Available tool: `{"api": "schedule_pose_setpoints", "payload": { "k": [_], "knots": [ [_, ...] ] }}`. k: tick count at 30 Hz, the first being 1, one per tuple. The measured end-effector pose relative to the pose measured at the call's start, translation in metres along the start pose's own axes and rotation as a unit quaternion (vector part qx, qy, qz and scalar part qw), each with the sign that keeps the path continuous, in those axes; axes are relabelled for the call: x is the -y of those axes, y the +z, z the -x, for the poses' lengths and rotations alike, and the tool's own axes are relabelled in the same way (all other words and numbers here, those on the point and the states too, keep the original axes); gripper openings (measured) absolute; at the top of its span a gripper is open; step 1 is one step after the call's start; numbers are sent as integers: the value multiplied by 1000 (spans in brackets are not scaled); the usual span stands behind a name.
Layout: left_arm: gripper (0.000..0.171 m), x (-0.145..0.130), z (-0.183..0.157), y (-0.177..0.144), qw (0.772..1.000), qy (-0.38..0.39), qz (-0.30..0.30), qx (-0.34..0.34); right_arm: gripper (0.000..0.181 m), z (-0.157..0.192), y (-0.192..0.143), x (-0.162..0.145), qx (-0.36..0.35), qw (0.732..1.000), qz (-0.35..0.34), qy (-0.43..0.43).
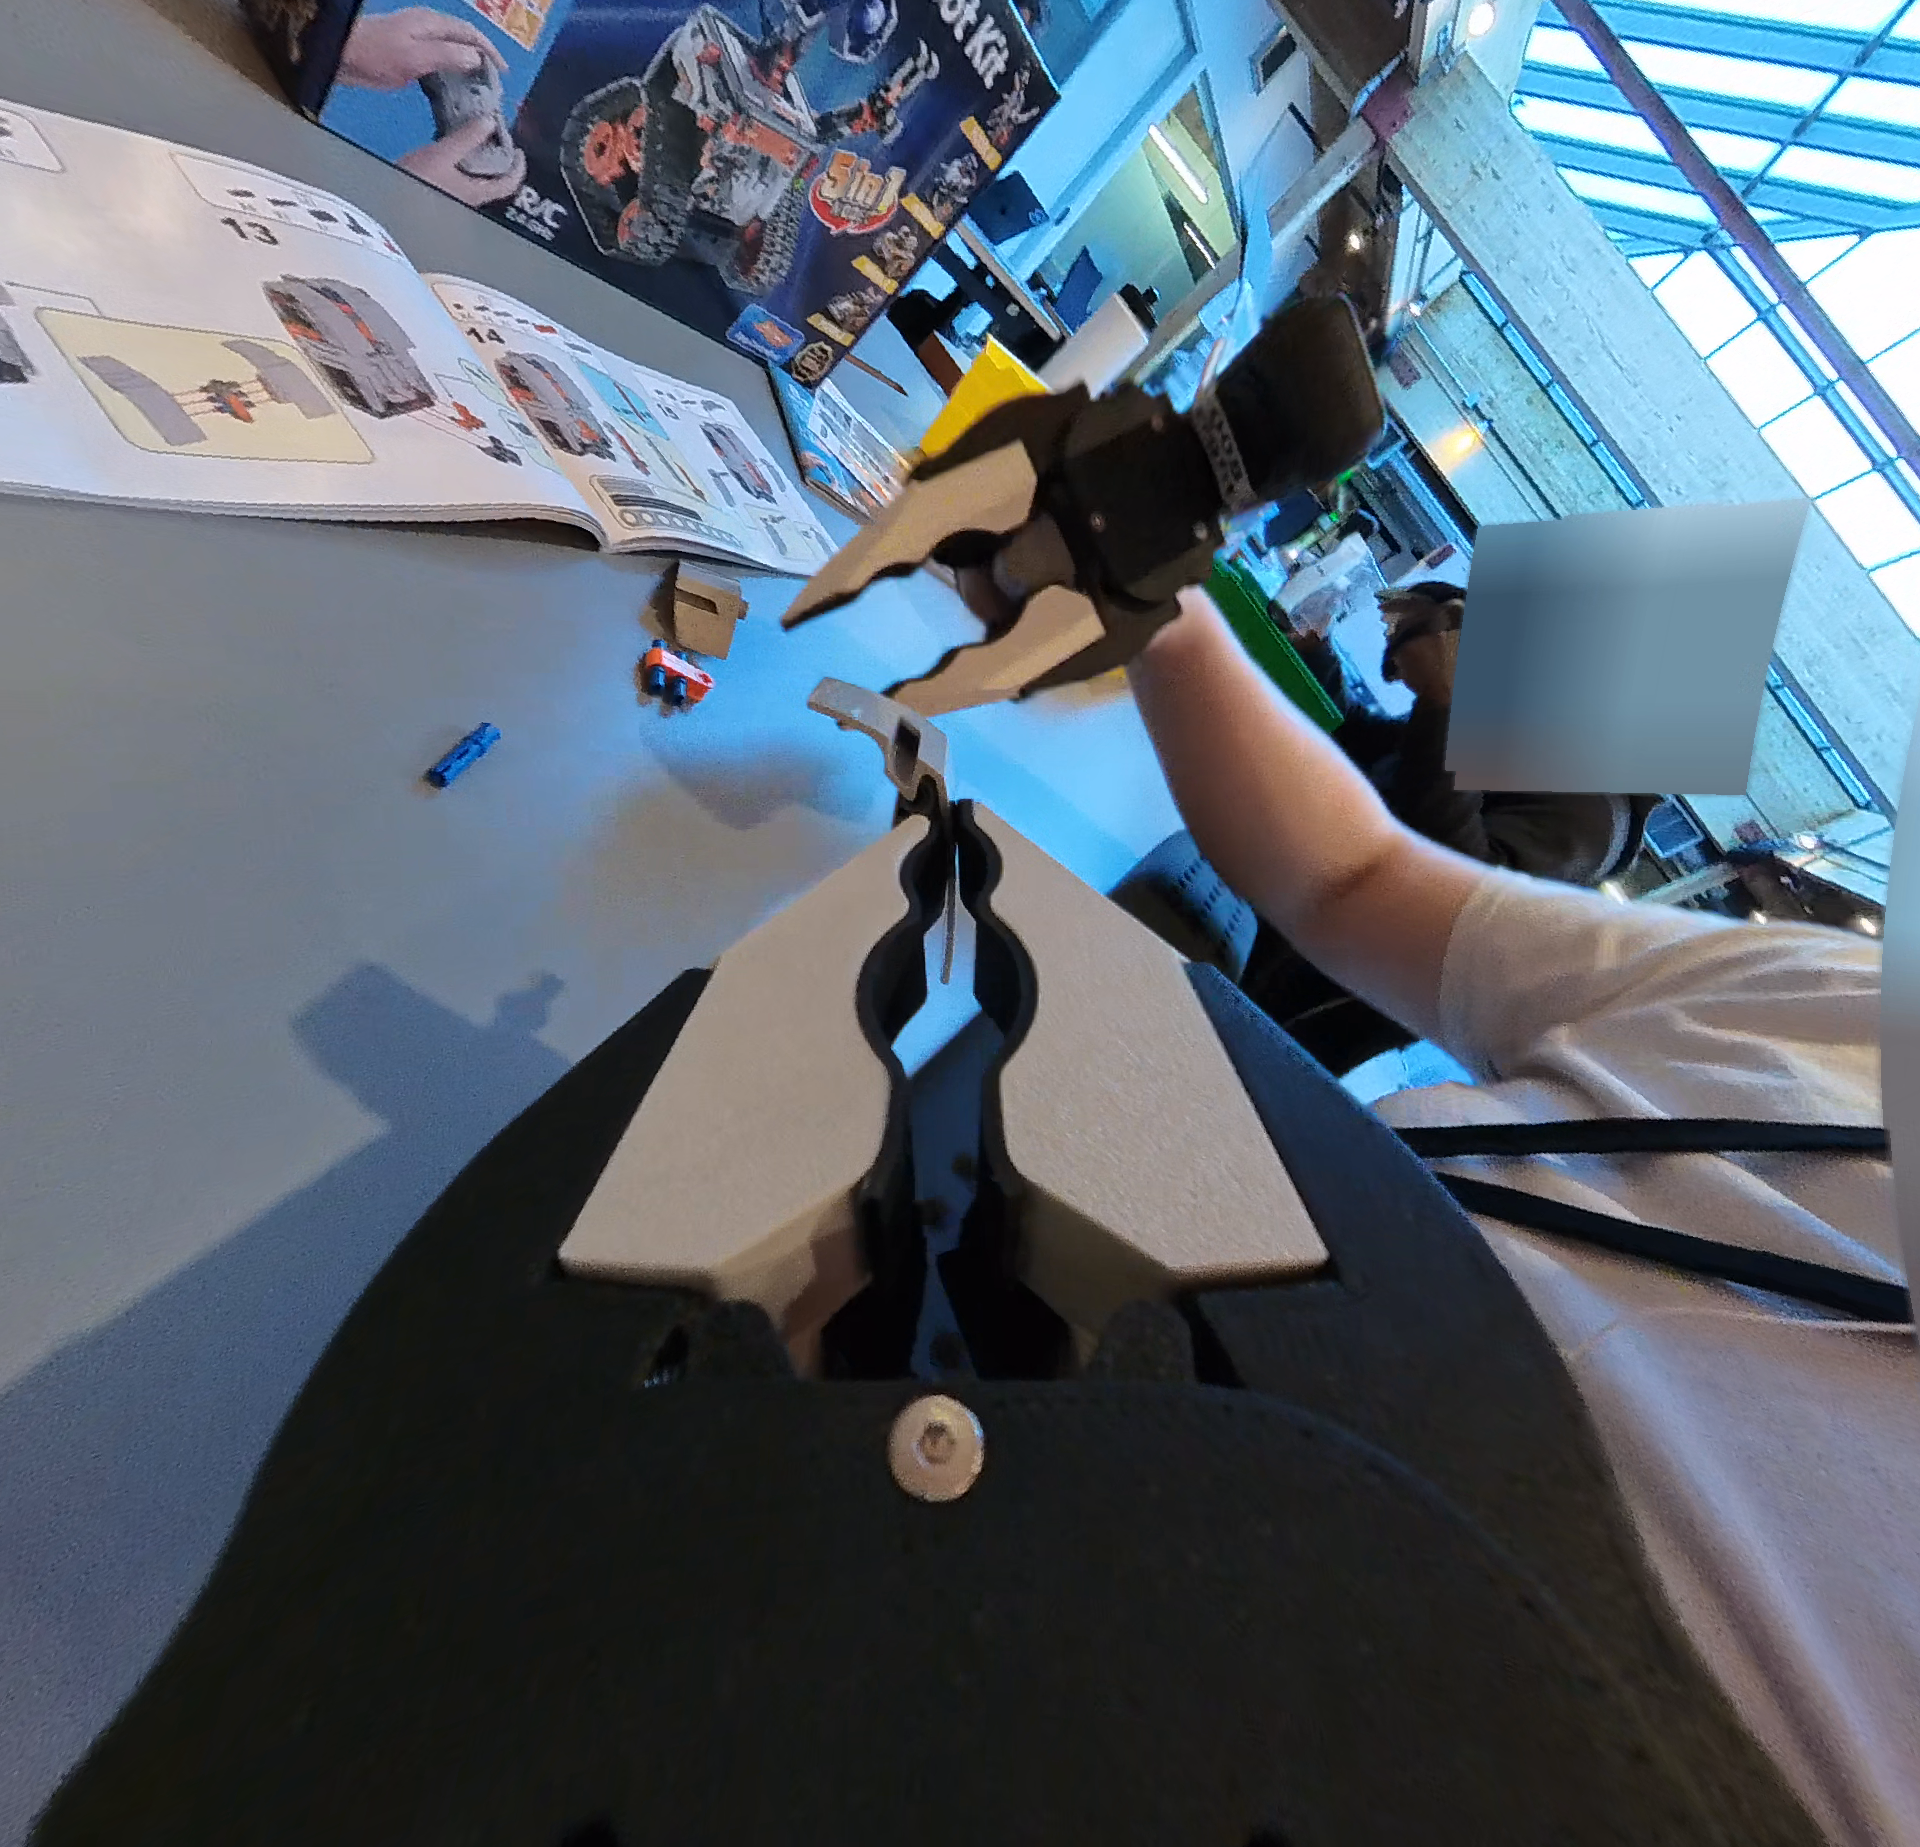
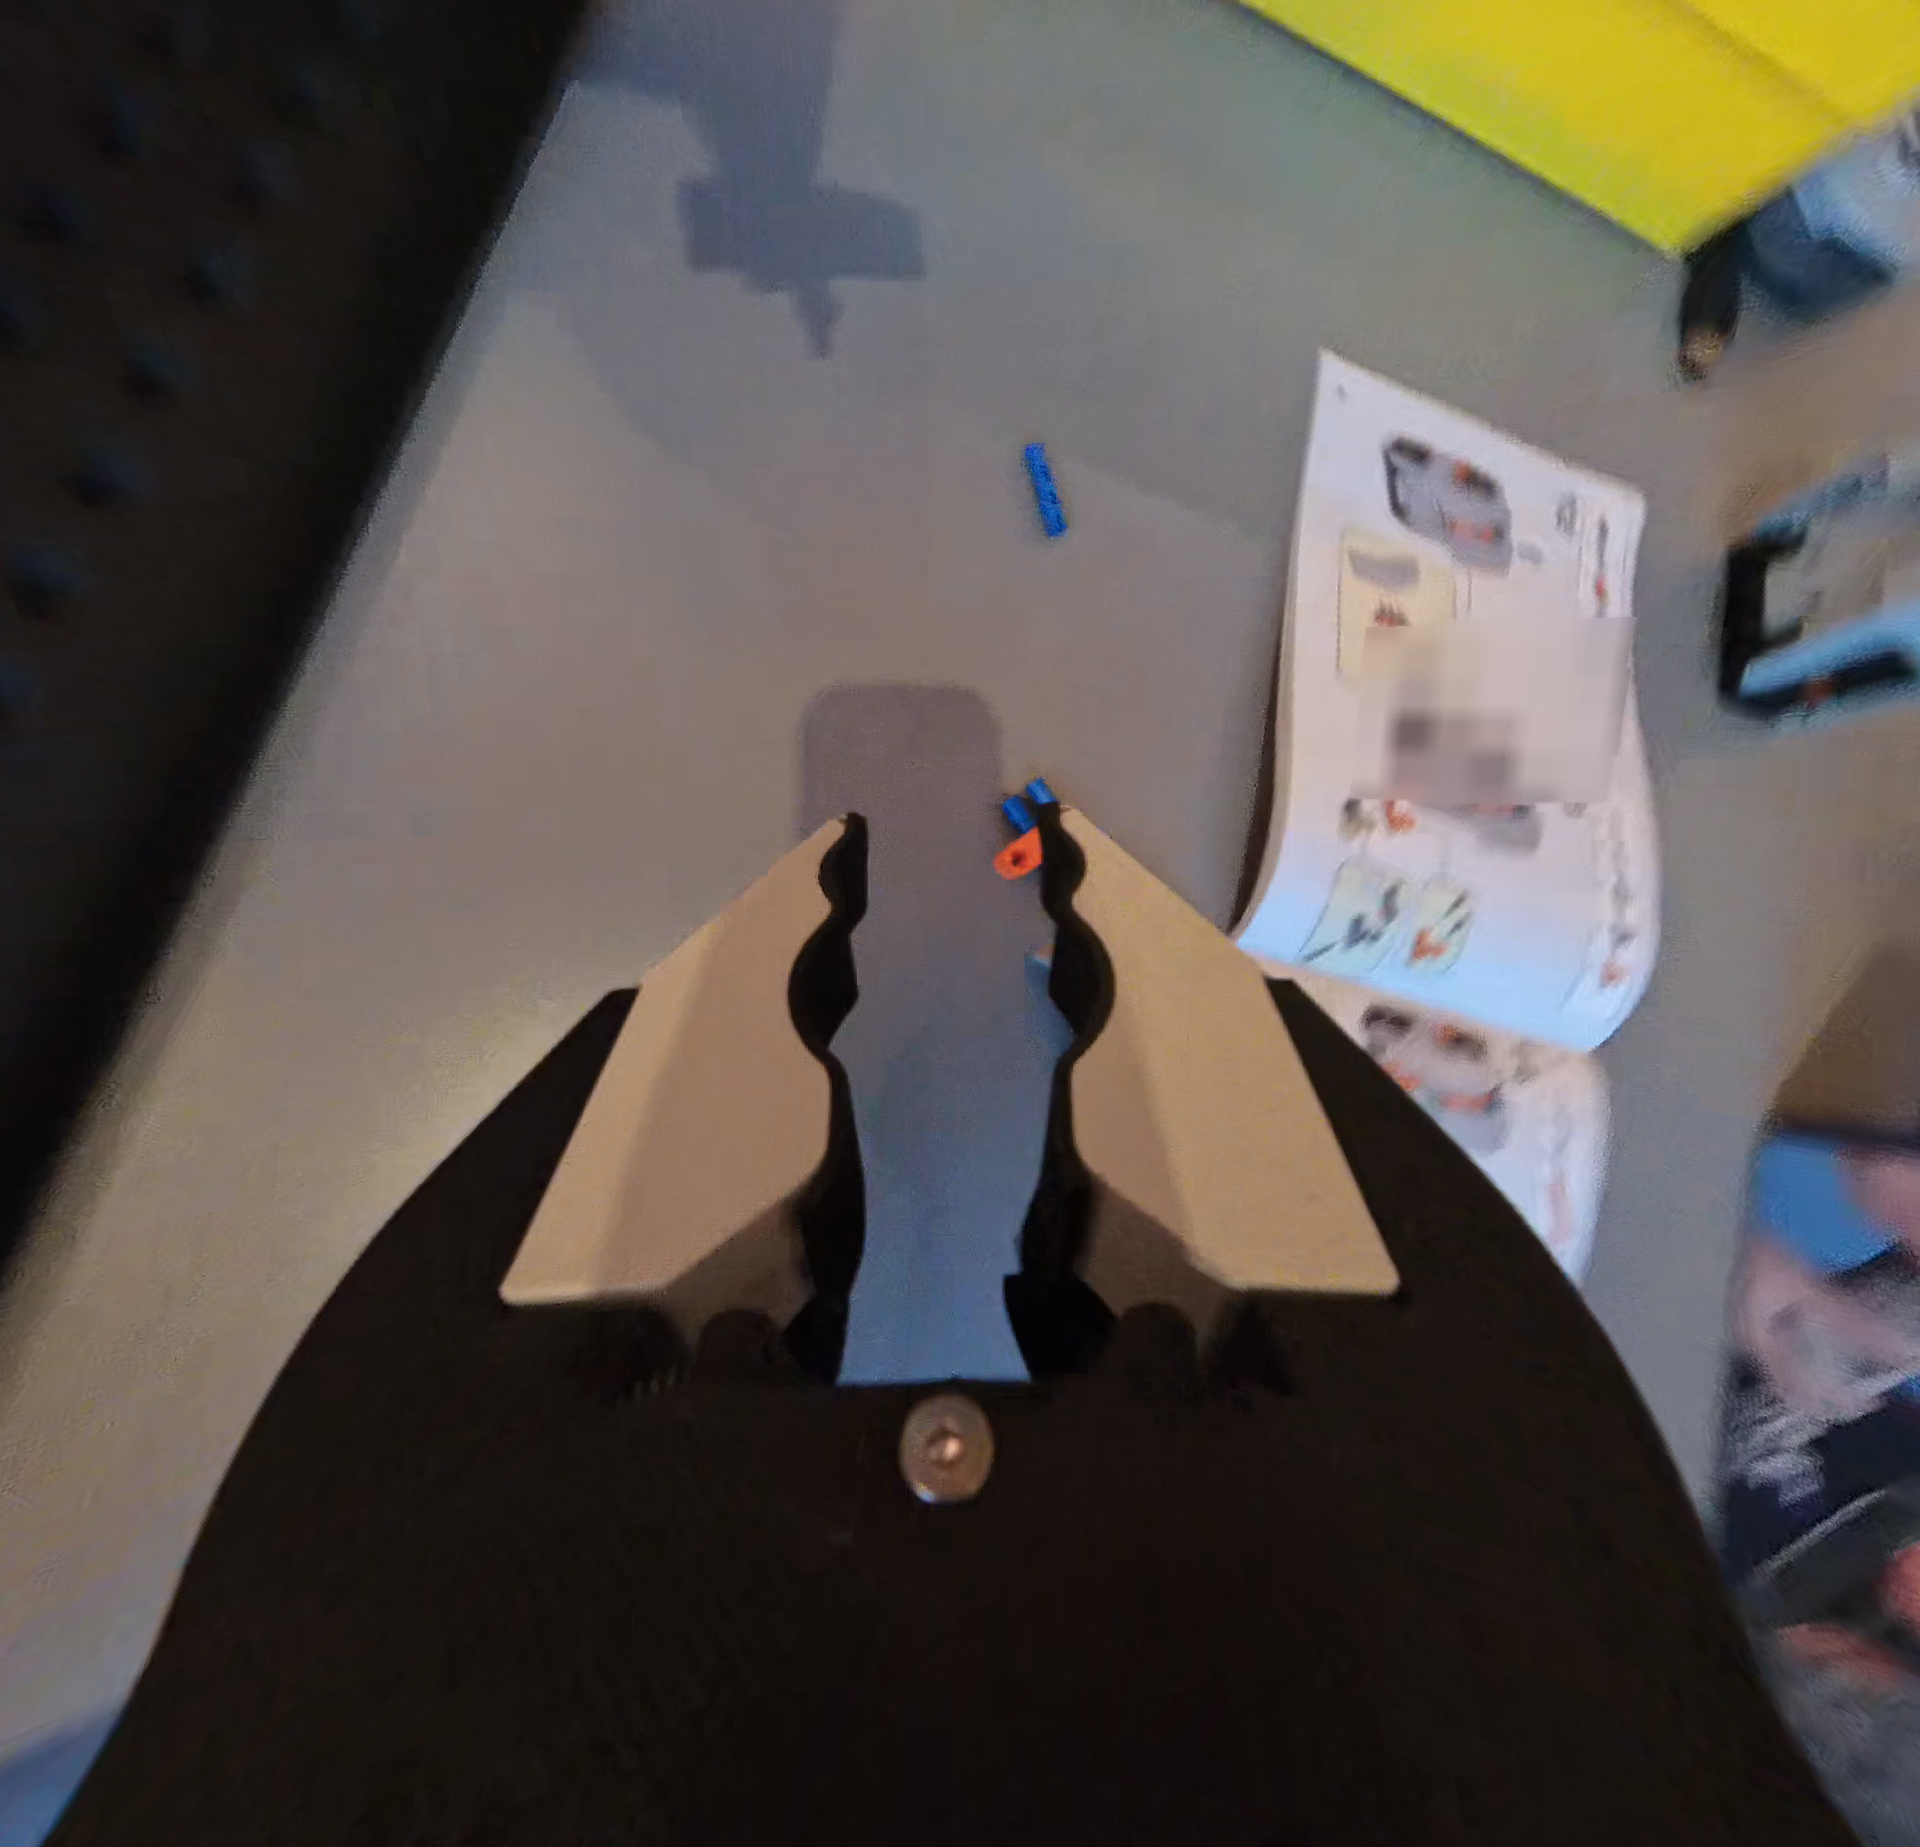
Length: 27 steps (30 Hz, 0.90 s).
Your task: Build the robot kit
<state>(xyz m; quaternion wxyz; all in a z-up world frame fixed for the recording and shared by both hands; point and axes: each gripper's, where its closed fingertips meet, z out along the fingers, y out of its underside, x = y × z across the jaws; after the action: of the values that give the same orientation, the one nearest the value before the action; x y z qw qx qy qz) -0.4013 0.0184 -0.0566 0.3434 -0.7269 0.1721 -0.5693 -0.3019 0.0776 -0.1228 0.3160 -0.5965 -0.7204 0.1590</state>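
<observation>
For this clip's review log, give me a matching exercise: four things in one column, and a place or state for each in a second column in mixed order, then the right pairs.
Things
1. left tongs
2. right tongs
3. blue pin
4. instruction booklet

Places or states
A. lying open on the grey table
B. shut on the curved grey piece
C. open, holding nothing
D. lying alone on the bare table, apart from the orange piece

Pairs: 1-B, 2-C, 3-D, 4-A
</observation>
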Motion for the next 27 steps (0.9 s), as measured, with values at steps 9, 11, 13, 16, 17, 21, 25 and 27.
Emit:
{"api": "schedule_pose_setpoints", "payload": {
  "k": [9,11,13,16,17,21,25,27],
  "knots": [
    [0,-10,-10,6,999,6,29,-20,34,-24,26,-25,127,979,102,-125],
    [0,-10,-9,6,999,3,30,-20,34,-24,31,-24,141,978,100,-119],
    [0,-8,-8,7,999,-2,26,-25,31,-21,34,-22,155,977,94,-114],
    [0,-5,-7,7,999,-17,17,-38,29,-18,36,-23,165,977,94,-101],
    [0,-5,-6,7,999,-20,16,-40,29,-20,36,-24,160,977,94,-101],
    [0,-7,-6,11,999,-20,24,-42,27,-22,34,-24,156,980,79,-95],
    [0,-8,-8,13,999,-20,28,-43,24,-18,37,-26,168,977,86,-102],
    [0,-9,-9,13,999,-21,28,-42,24,-19,38,-26,171,976,88,-101]
  ]
}}
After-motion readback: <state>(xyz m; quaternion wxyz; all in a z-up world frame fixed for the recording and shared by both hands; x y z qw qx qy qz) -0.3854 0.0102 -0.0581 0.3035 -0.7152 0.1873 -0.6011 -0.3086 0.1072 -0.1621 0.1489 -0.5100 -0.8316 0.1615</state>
